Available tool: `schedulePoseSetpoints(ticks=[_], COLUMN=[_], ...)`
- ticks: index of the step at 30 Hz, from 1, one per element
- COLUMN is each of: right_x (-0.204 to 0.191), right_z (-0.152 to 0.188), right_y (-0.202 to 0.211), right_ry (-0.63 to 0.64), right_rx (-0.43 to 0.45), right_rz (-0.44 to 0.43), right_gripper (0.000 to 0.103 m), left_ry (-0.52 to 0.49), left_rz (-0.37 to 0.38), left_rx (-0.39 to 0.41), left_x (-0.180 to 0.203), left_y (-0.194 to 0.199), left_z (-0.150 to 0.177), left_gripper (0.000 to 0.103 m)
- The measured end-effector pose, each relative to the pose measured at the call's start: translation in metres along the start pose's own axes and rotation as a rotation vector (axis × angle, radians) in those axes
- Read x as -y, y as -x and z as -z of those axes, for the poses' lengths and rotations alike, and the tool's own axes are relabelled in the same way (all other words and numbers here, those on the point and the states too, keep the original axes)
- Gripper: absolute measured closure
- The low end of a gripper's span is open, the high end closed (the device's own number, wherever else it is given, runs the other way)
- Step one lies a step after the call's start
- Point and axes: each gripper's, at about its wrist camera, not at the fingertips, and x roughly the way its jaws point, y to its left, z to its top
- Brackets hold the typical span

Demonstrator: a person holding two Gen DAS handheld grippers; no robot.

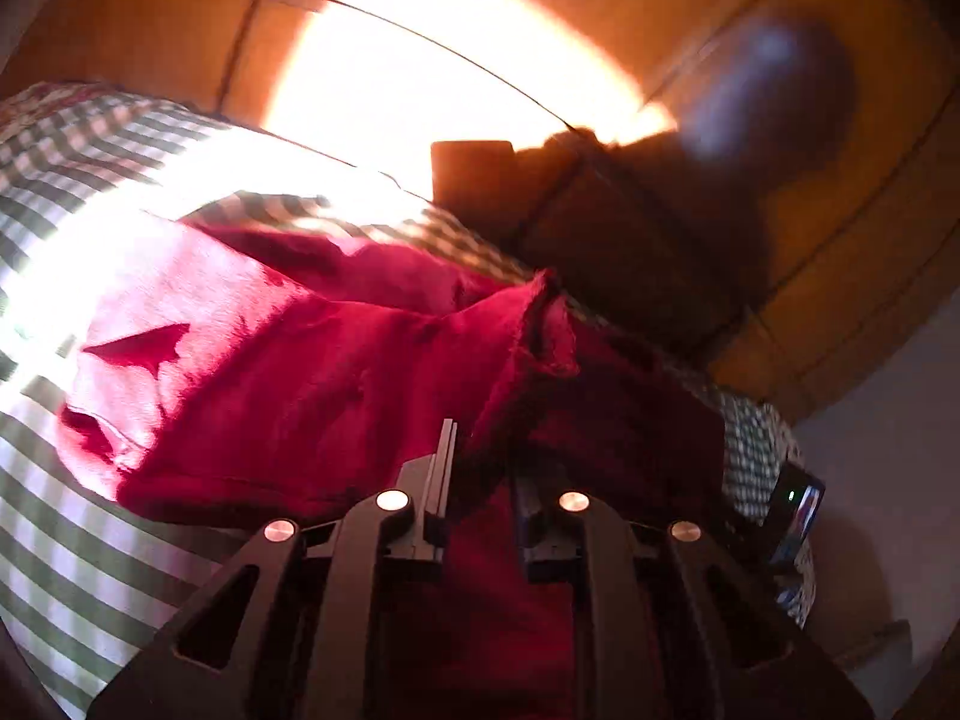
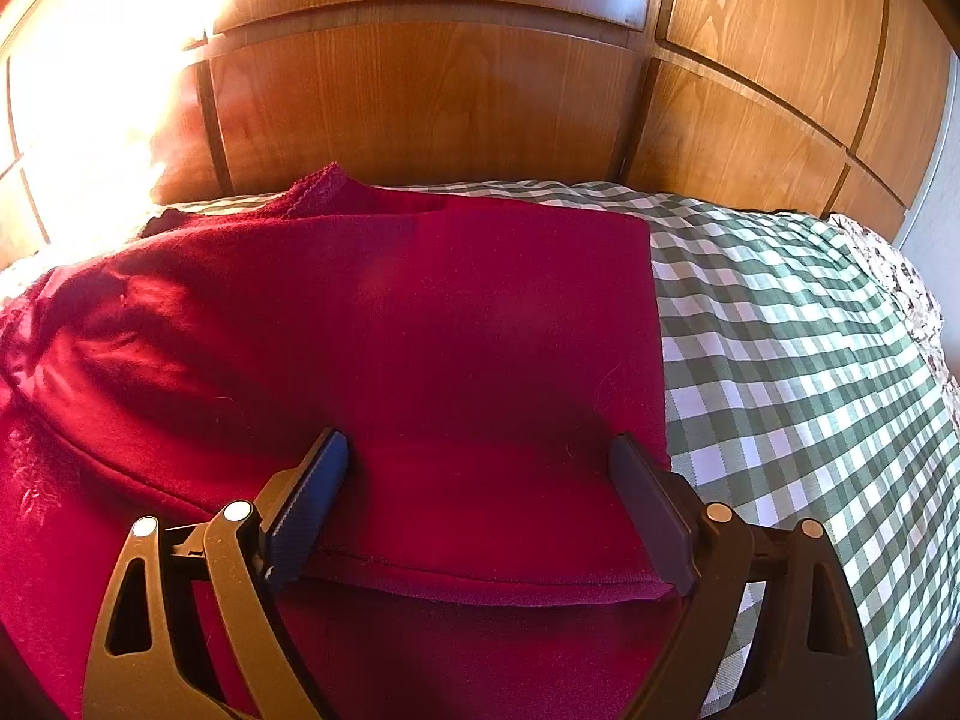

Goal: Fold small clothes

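Note:
A dark red garment (image 2: 468, 336) lies on a green and white checked bedspread (image 2: 798, 360), its right side folded over with a straight edge. My right gripper (image 2: 480, 474) is open, its fingers wide apart just over the folded layer near the hem. In the left wrist view my left gripper (image 1: 477, 474) is shut on a fold of the same red garment (image 1: 288, 372), which bunches up between the fingers and lifts off the bed. The right gripper shows there as a dark blurred shape (image 1: 600, 204) at the far side.
A wooden panelled headboard (image 2: 420, 90) rises behind the bed, with strong sunlight glare at its left. A dark phone-like device (image 1: 795, 516) with a lit screen lies at the bed's right edge. A floral pillow (image 2: 906, 282) sits at the far right.

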Motion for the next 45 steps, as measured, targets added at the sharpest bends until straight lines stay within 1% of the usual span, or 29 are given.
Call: schedulePoseSetpoints(ticks=[2,4,8,10,11,12,13,14,16,17,18,19,20,21,22,23,25,26,27,28,31,32,34,35,37,38,40,42,45], right_x=[0.001,0.001,0.0,-0.002,-0.006,-0.011,-0.016,-0.028,-0.053,-0.076,-0.09,-0.113,-0.131,-0.142,-0.156,-0.172,-0.195,-0.202,-0.207,-0.207,-0.192,-0.18,-0.157,-0.142,-0.113,-0.093,-0.069,-0.037,0.005], right_z=[0.0,0.0,-0.002,-0.006,-0.008,-0.009,-0.01,-0.011,-0.012,-0.012,-0.011,-0.008,-0.007,-0.005,-0.003,0.0,0.0,-0.003,-0.007,-0.011,-0.038,-0.053,-0.075,-0.087,-0.103,-0.111,-0.116,-0.115,-0.097], right_y=[0.0,0.0,0.0,0.005,0.013,0.021,0.03,0.042,0.056,0.06,0.06,0.059,0.056,0.052,0.045,0.037,0.035,0.038,0.042,0.048,0.092,0.11,0.135,0.148,0.159,0.161,0.155,0.136,0.102], right_ry=[-0.003,-0.006,-0.002,0.004,0.006,-0.002,-0.015,-0.025,-0.012,0.01,0.028,0.06,0.079,0.087,0.094,0.102,0.143,0.168,0.188,0.195,0.191,0.171,0.129,0.104,0.062,0.033,-0.008,-0.07,-0.135], right_rx=[-0.001,-0.001,-0.008,-0.007,0.012,0.029,0.04,0.046,0.027,-0.02,-0.051,-0.097,-0.135,-0.161,-0.201,-0.238,-0.234,-0.232,-0.225,-0.204,-0.059,0.0,0.083,0.129,0.179,0.203,0.209,0.179,0.118], right_rz=[-0.004,-0.007,-0.003,0.018,0.031,0.01,-0.038,-0.118,-0.281,-0.397,-0.448,-0.511,-0.551,-0.568,-0.583,-0.592,-0.564,-0.558,-0.543,-0.533,-0.564,-0.574,-0.585,-0.579,-0.552,-0.523,-0.472,-0.419,-0.319], right_gripper=[0.015,0.015,0.015,0.015,0.017,0.02,0.023,0.026,0.03,0.034,0.038,0.04,0.045,0.05,0.051,0.055,0.064,0.085,0.099,0.099,0.099,0.099,0.099,0.099,0.099,0.099,0.099,0.099,0.099], left_ry=[-0.046,-0.062,-0.073,-0.101,-0.111,-0.115,-0.117,-0.117,-0.114,-0.115,-0.121,-0.132,-0.145,-0.152,-0.153,-0.154,-0.159,-0.161,-0.161,-0.161,-0.157,-0.158,-0.167,-0.169,-0.17,-0.169,-0.17,-0.172,-0.172], left_rz=[-0.026,-0.037,-0.047,-0.074,-0.088,-0.093,-0.099,-0.105,-0.107,-0.109,-0.113,-0.116,-0.119,-0.122,-0.121,-0.118,-0.115,-0.112,-0.108,-0.103,-0.092,-0.094,-0.103,-0.106,-0.108,-0.108,-0.111,-0.116,-0.119], left_rx=[-0.044,-0.059,-0.057,-0.049,-0.045,-0.045,-0.048,-0.051,-0.055,-0.052,-0.047,-0.043,-0.043,-0.044,-0.044,-0.041,-0.034,-0.032,-0.03,-0.028,-0.024,-0.023,-0.02,-0.019,-0.019,-0.019,-0.019,-0.019,-0.023], left_x=[0.012,0.016,0.008,0.006,0.003,0.001,-0.001,-0.003,-0.007,-0.007,-0.007,-0.007,-0.007,-0.009,-0.011,-0.01,-0.011,-0.012,-0.014,-0.015,-0.016,-0.016,-0.015,-0.014,-0.013,-0.013,-0.012,-0.012,-0.01], left_y=[-0.017,-0.018,-0.003,0.007,0.011,0.014,0.017,0.017,0.019,0.021,0.022,0.023,0.022,0.021,0.02,0.02,0.019,0.019,0.019,0.019,0.021,0.022,0.023,0.023,0.024,0.024,0.025,0.023,0.02], left_z=[0.014,0.029,0.048,0.06,0.067,0.072,0.078,0.081,0.09,0.093,0.095,0.096,0.098,0.099,0.1,0.101,0.102,0.107,0.108,0.11,0.116,0.118,0.12,0.121,0.121,0.121,0.122,0.119,0.117], left_gripper=[0.067,0.058,0.057,0.057,0.057,0.057,0.057,0.057,0.057,0.057,0.057,0.056,0.055,0.055,0.055,0.055,0.055,0.055,0.055,0.055,0.055,0.055,0.055,0.055,0.055,0.055,0.055,0.055,0.055])
